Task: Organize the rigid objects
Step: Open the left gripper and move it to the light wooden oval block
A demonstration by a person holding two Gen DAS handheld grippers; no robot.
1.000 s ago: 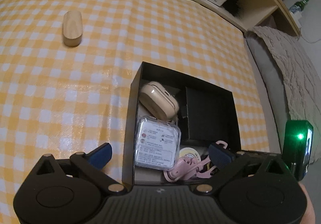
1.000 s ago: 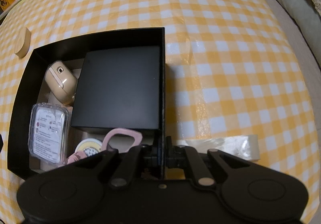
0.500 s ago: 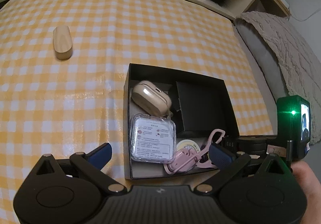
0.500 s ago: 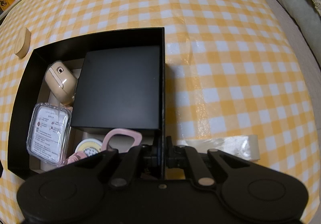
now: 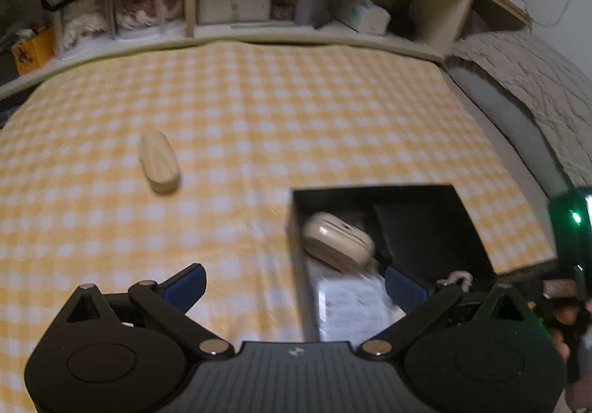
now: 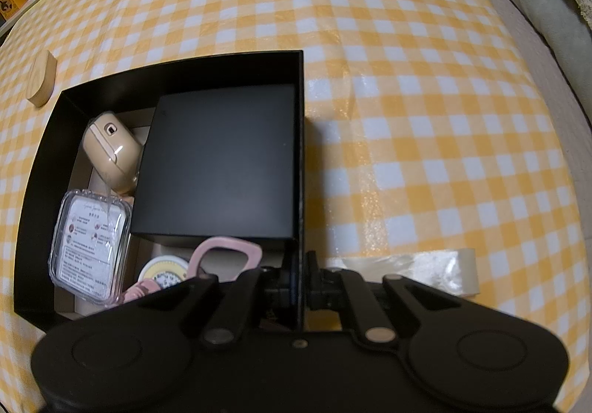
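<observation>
On the black box's right wall, right gripper clamps; left gripper gapes.

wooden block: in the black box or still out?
Out. The wooden block lies on the checked cloth, apart from the black box, beyond its far left corner.

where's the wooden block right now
The wooden block lies on the checked tablecloth, outside the black box and apart from it, up and to its left in the left wrist view; in the right wrist view it sits just past the box's far left corner.
</observation>
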